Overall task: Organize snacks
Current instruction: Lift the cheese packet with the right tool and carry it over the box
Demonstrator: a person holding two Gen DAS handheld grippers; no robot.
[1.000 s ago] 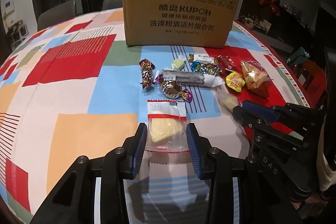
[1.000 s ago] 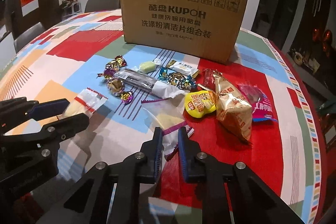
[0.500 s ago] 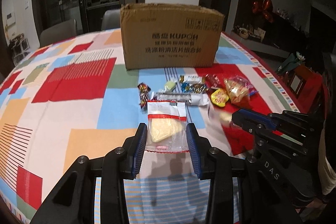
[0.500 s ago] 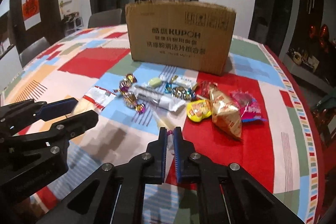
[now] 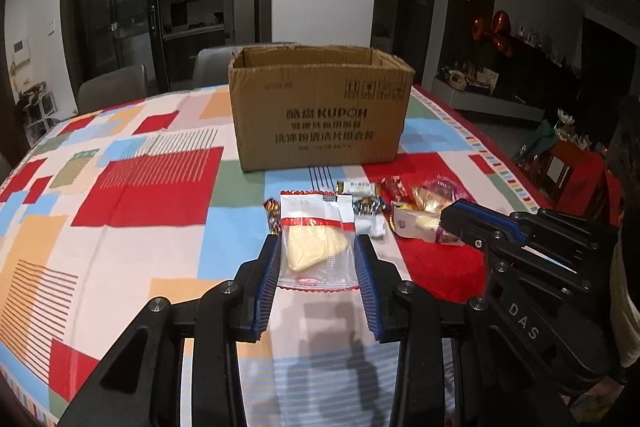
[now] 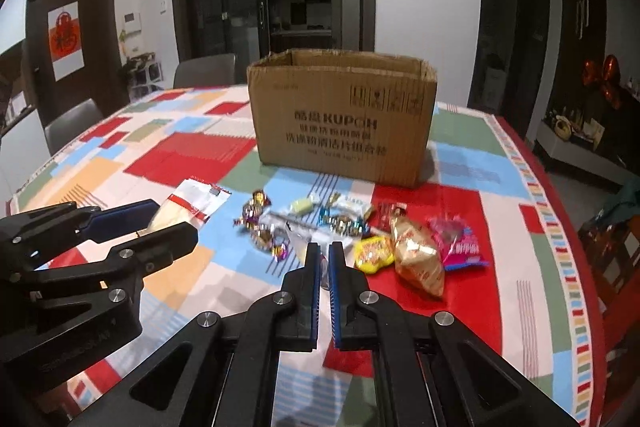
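My left gripper (image 5: pixel 316 247) is shut on a clear red-striped packet with a yellow pastry (image 5: pixel 316 235) and holds it above the table; it also shows in the right wrist view (image 6: pixel 188 207). My right gripper (image 6: pixel 324 251) is shut on a clear purple-edged pastry packet (image 5: pixel 416 225), seen edge-on between the pads in its own view. An open brown cardboard box (image 5: pixel 320 123) stands at the table's far middle. Loose snacks (image 6: pixel 360 231) lie on the table in front of the box.
The round table has a colourful patchwork cloth (image 5: pixel 140 187). Grey chairs (image 5: pixel 112 91) stand behind it at the left. A red chair (image 5: pixel 576 179) stands at the right edge. A dark sideboard (image 5: pixel 520 83) lines the right wall.
Both grippers have risen and drawn back from the table with their packets; the box's open top has come into view and the snack pile looks smaller and farther.
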